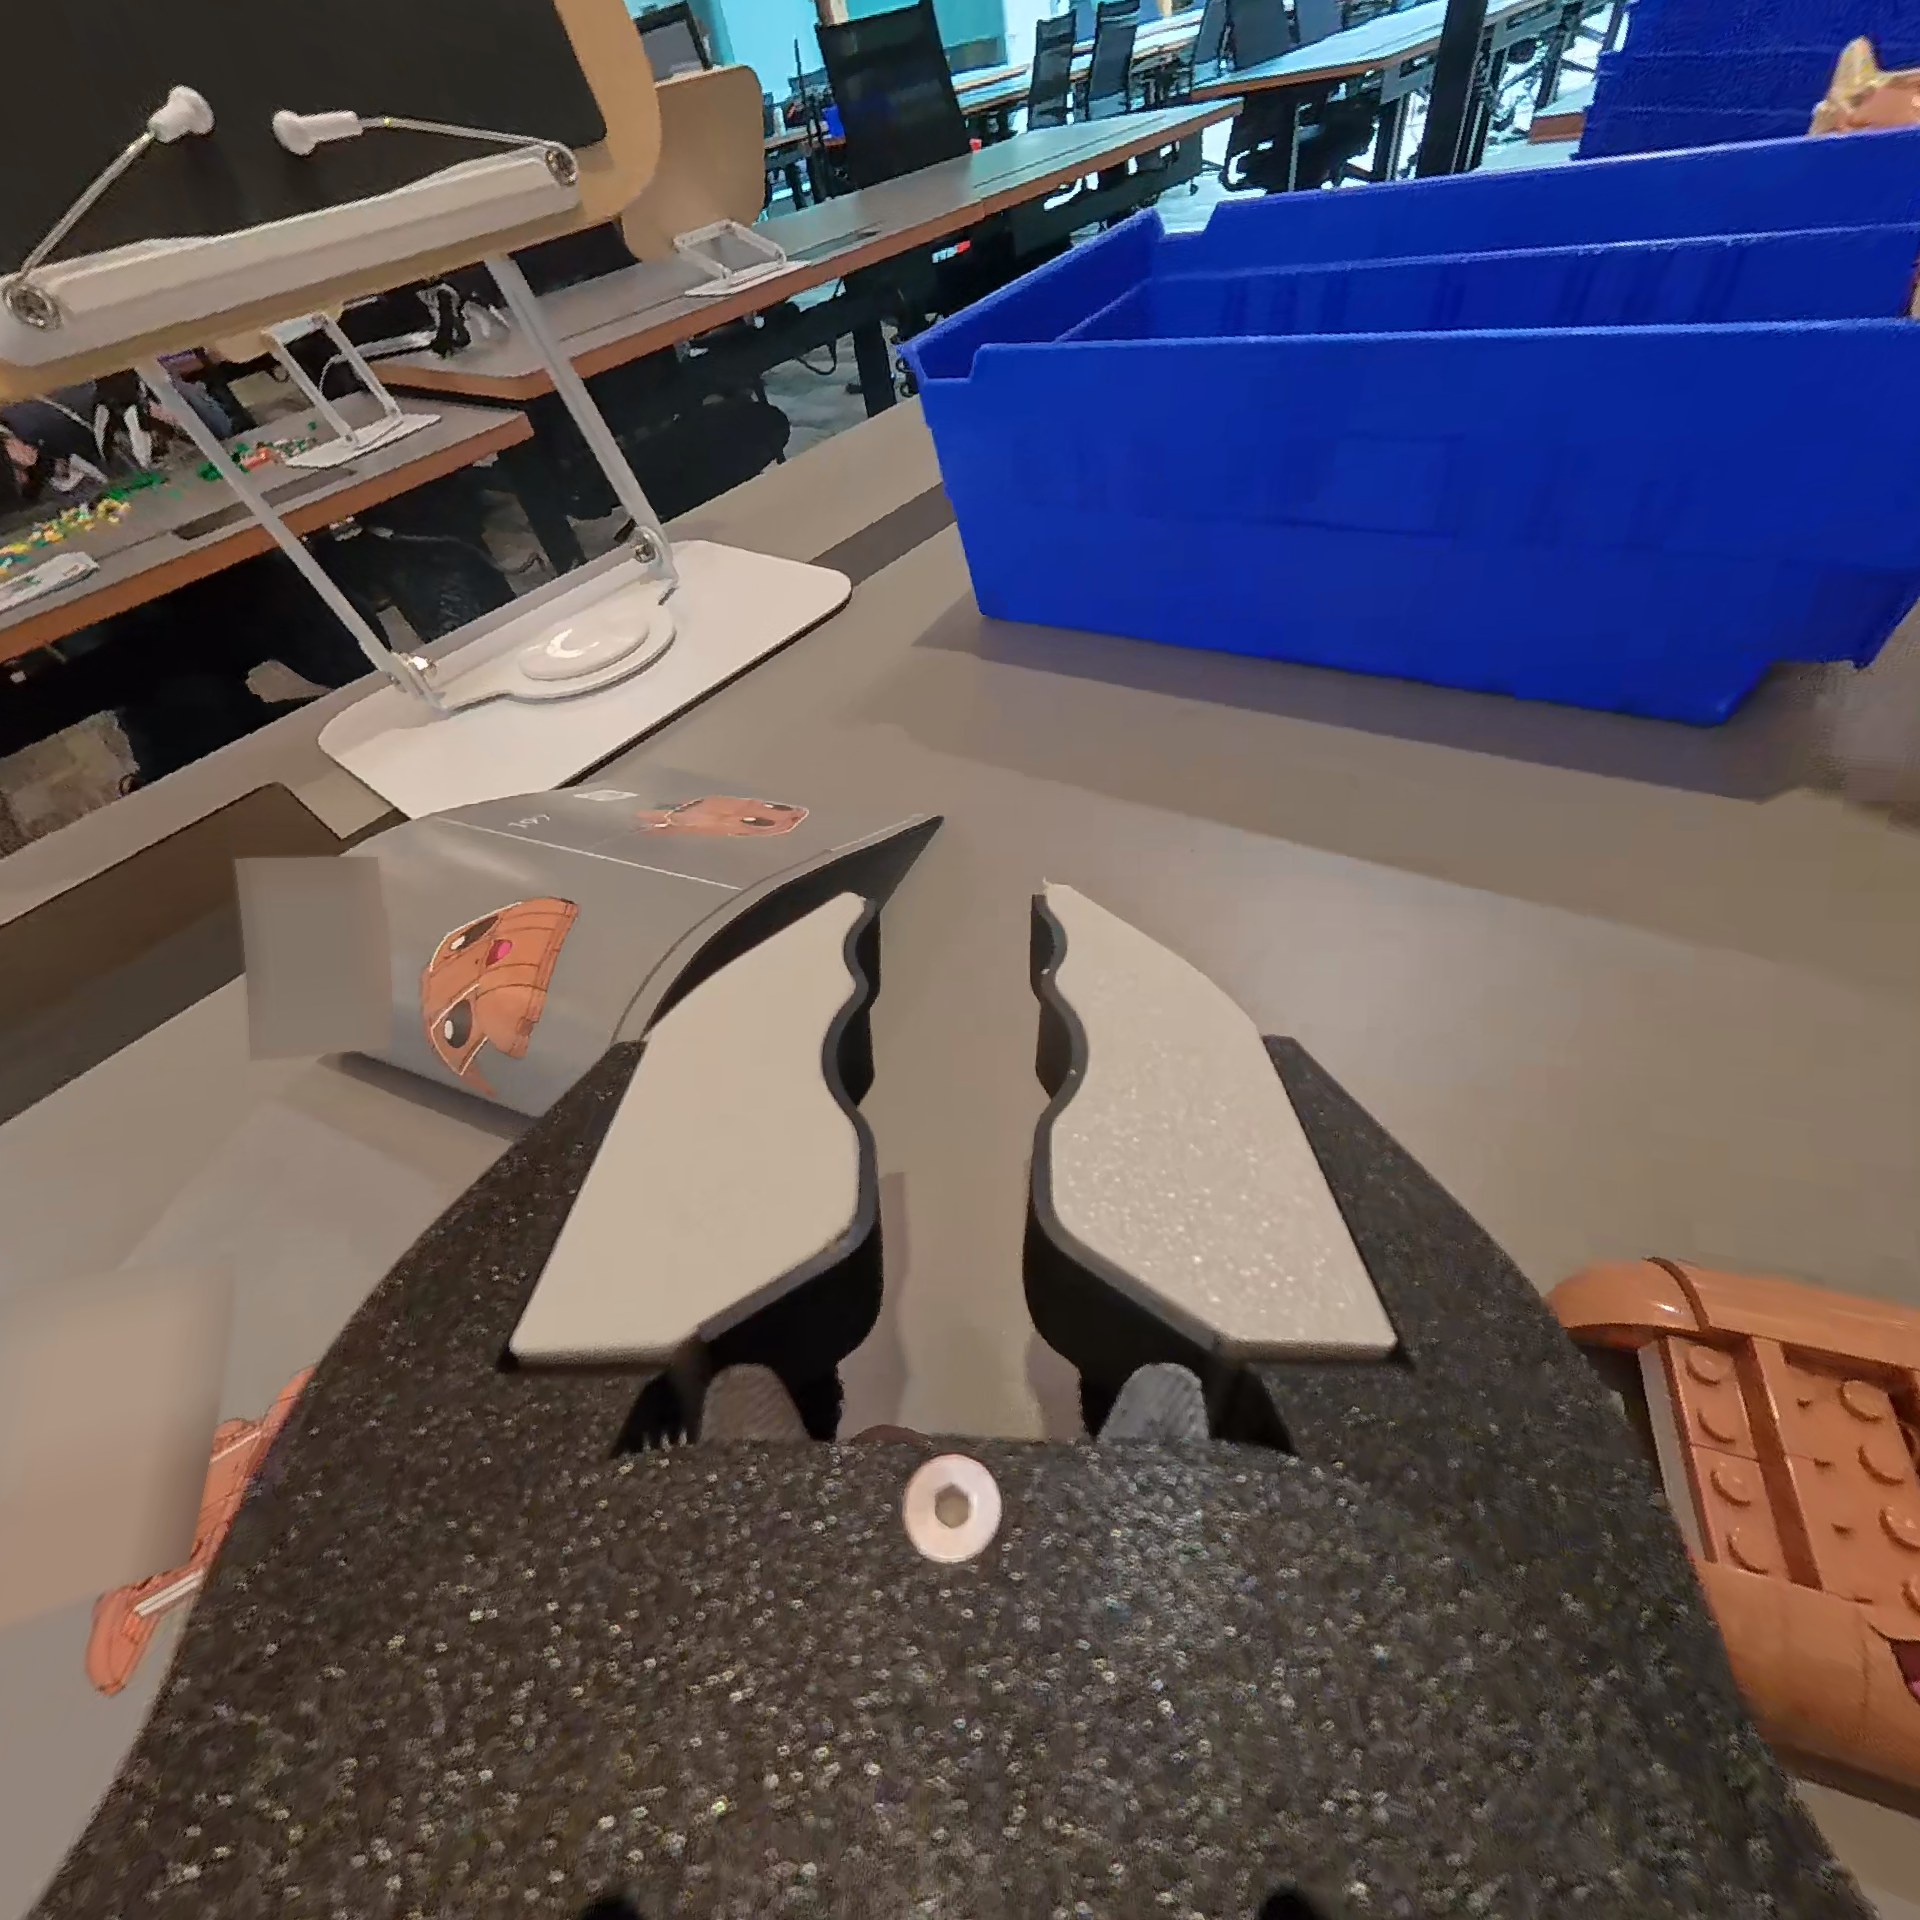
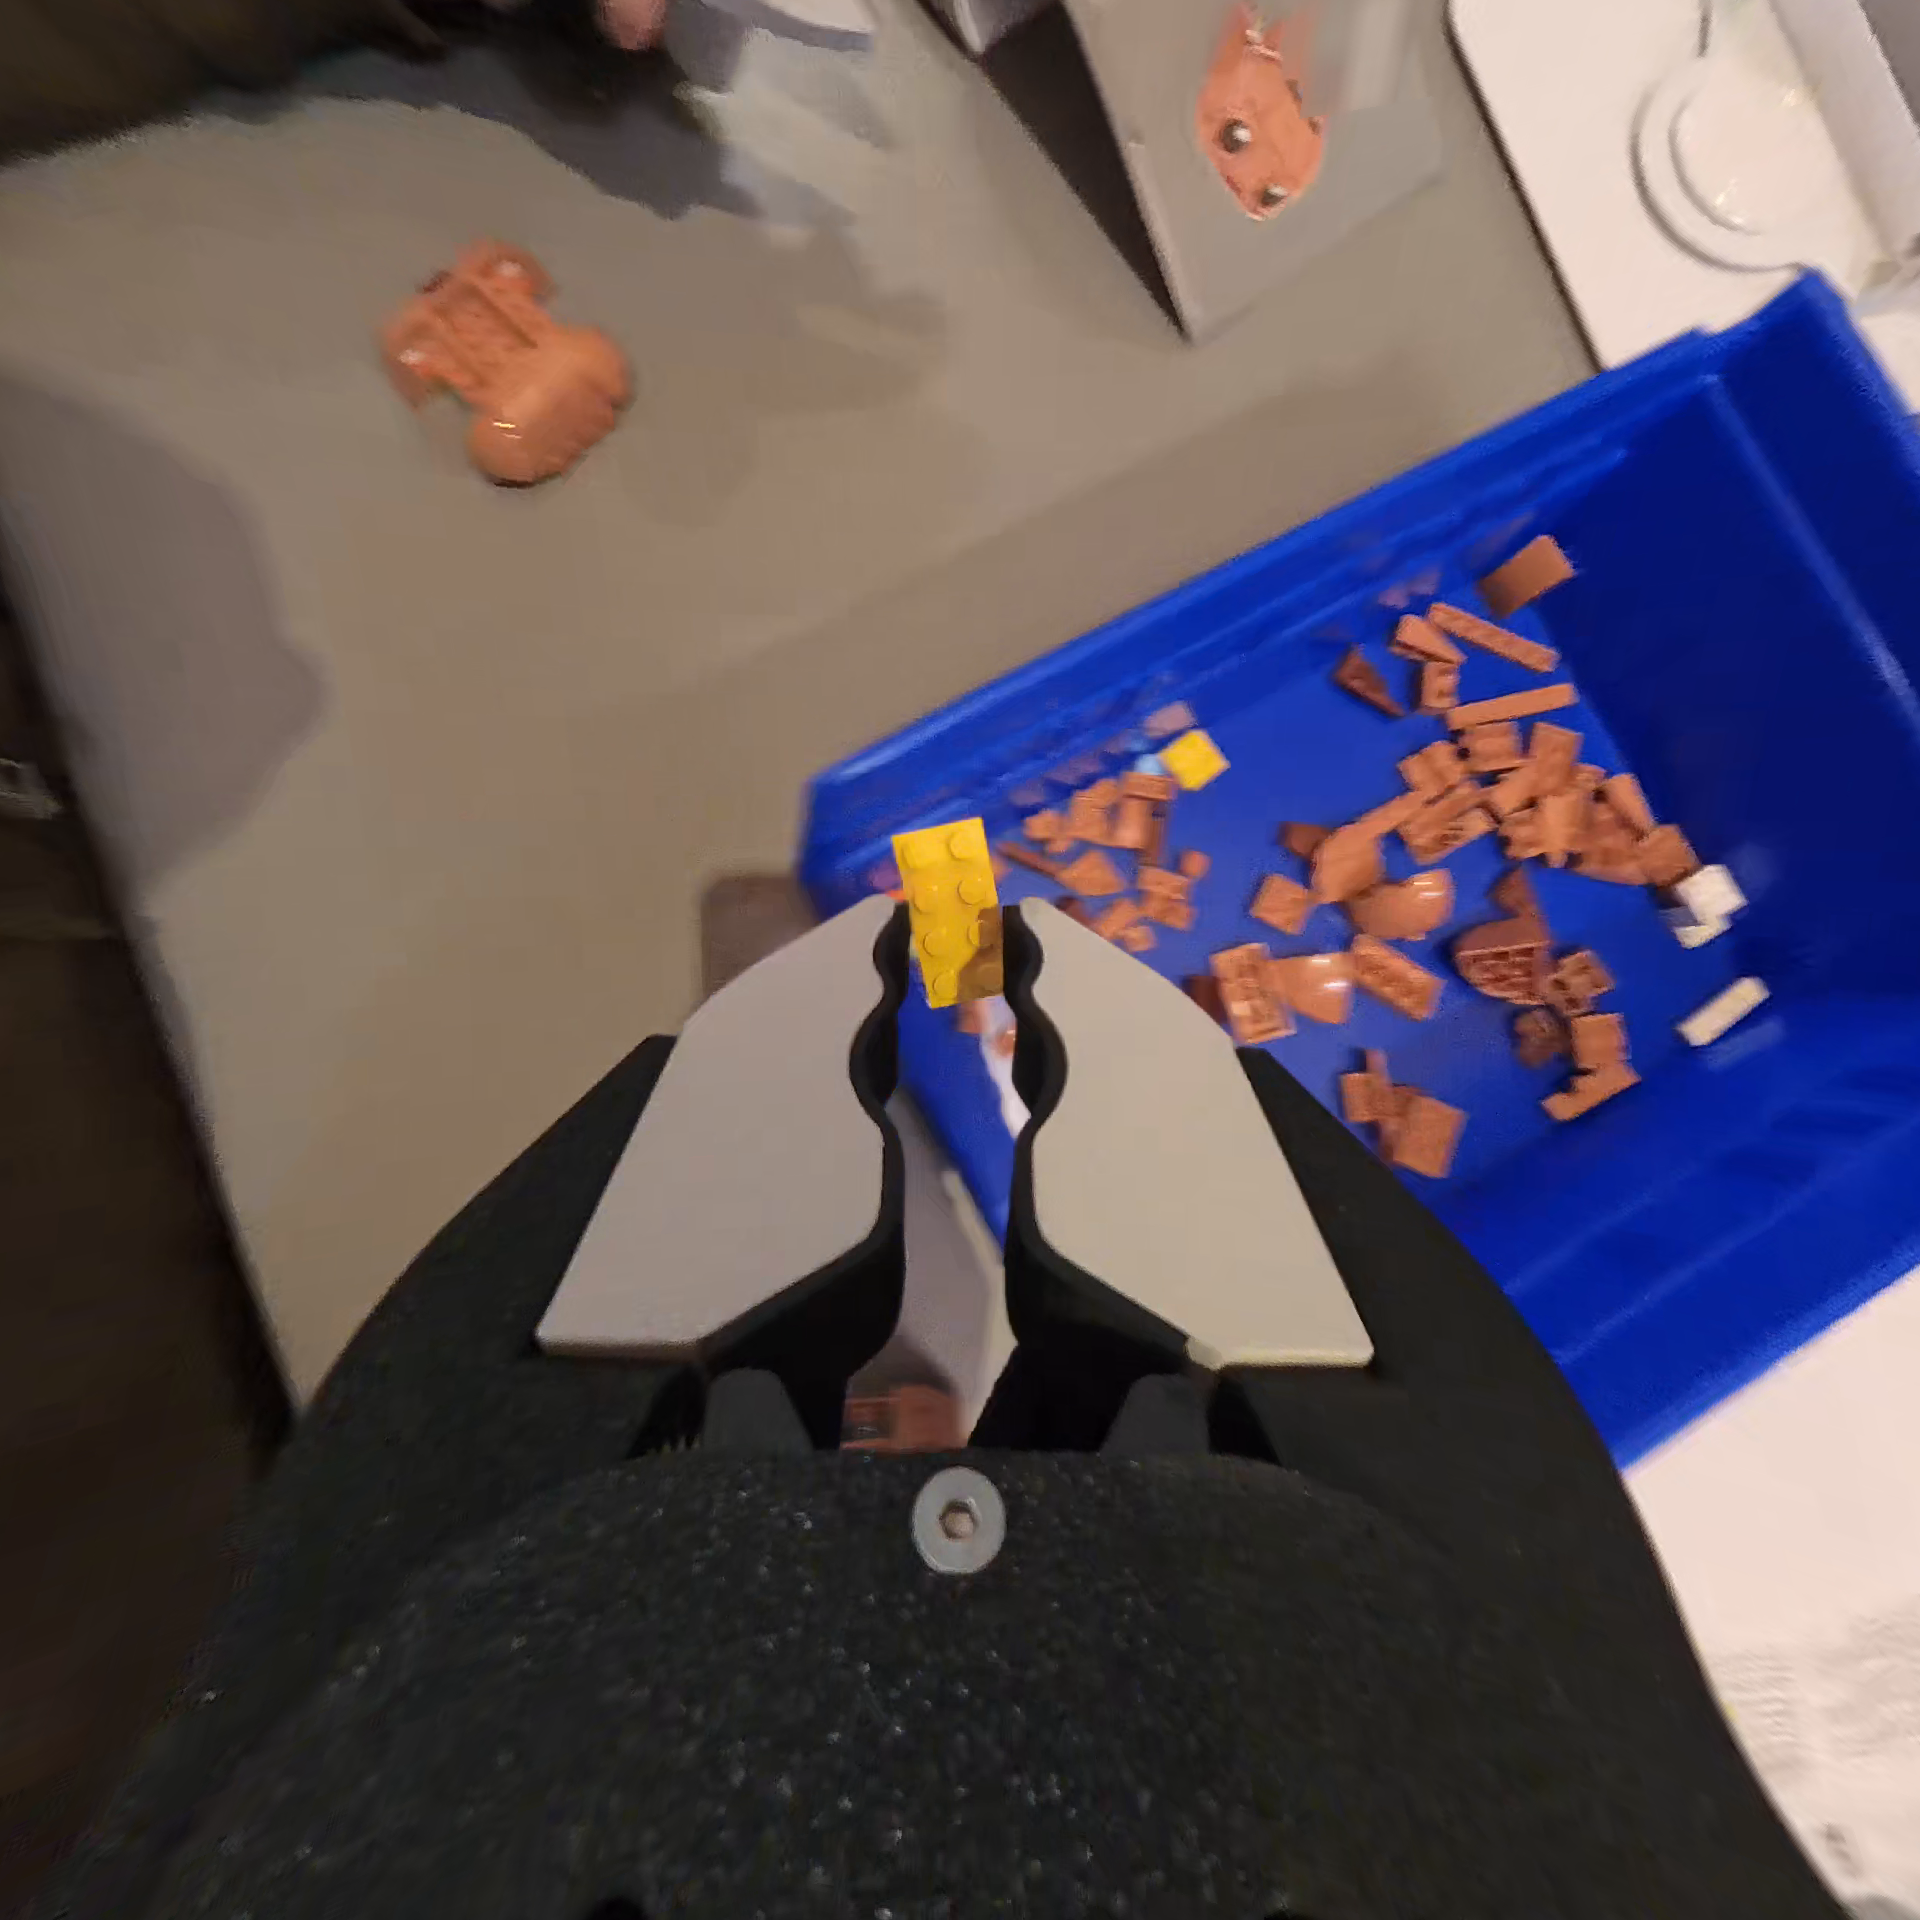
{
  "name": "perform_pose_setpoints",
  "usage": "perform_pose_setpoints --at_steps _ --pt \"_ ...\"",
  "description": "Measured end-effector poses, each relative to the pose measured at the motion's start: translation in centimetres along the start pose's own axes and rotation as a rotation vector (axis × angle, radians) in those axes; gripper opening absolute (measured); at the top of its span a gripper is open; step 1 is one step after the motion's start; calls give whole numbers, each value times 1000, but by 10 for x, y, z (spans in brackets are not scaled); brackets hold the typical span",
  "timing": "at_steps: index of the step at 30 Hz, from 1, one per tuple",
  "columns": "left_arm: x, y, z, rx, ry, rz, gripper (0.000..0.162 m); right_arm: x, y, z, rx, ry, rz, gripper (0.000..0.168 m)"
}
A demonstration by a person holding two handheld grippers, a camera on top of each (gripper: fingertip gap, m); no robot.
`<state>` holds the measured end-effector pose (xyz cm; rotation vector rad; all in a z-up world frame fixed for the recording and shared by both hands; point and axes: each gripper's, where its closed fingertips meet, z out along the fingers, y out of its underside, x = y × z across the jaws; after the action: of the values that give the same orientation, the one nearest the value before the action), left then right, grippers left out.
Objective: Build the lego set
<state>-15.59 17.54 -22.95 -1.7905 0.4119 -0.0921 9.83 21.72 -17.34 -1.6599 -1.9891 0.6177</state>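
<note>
Both the left gripper (image 1: pixel 951 914) and the right gripper (image 2: pixel 956 920) share one build: a rough, speckled black body, one pale round screw in the middle near the camera, and two black fingers with flat grey top plates and wavy inner edges.

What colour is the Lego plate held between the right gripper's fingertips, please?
Yellow. The Lego plate shows best in the right wrist view, pinched in the right gripper.
</note>
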Motion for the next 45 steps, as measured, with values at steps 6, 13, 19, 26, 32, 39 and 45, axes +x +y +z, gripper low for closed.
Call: perform_pose_setpoints --at_steps 6,13,19,26,32,39,45 --pt "0 0 -1 -2 -4 -24 26 -82 -2 43 99 4 57 17" --pt "2 1 -1 -8 -16 8 24 -103 3 122 56 91 35 17" --pt "-1 2 0 -11 -13 -17 24 -107 3 119 109 -6 88 36" --pt "0 3 2 -24 -6 -15 24 -54 -21 19 262 -125 114 32" --pt "2 5 3 -35 5 -1 24 111 -12 3 73 144 119 30" --pt "0 5 3 -34 15 -33 24 165 -7 30 -107 140 23 32" --pt "-1 6 6 -48 20 -41 23 191 5 55 -244 141 -79 31"
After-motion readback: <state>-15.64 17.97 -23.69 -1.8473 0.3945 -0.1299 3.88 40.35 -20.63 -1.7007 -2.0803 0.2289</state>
